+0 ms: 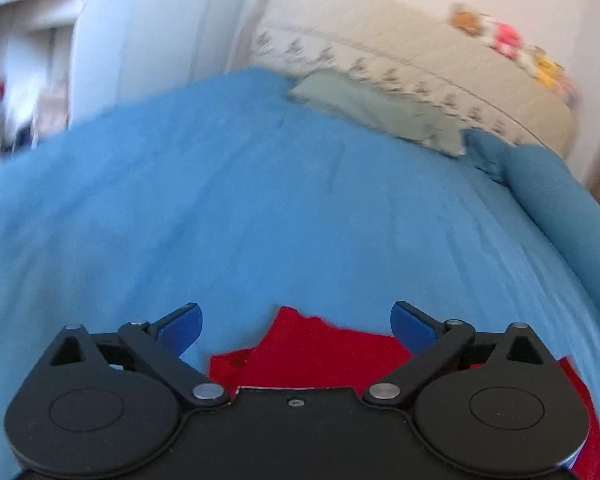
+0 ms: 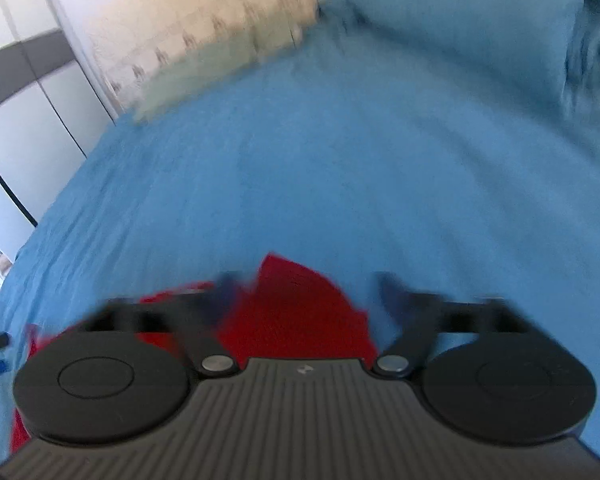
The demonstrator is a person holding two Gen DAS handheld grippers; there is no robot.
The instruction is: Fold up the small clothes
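Note:
A small red garment [image 1: 320, 352] lies on the blue bedspread [image 1: 220, 208], its pointed edge showing between the fingers of my left gripper [image 1: 296, 322]. That gripper is open wide, its blue pads [image 1: 180, 328] clear of the cloth. In the right wrist view the same red garment [image 2: 296, 312] lies under and between the blurred fingers of my right gripper [image 2: 308, 292], which is also open wide with nothing pressed between its pads. Most of the garment is hidden beneath both gripper bodies.
A pale green pillow [image 1: 380, 108] and a cream patterned headboard cushion [image 1: 400, 52] sit at the far end of the bed. A blue bolster [image 1: 560, 208] lies along the right side. White wardrobe doors [image 2: 20, 128] stand left of the bed.

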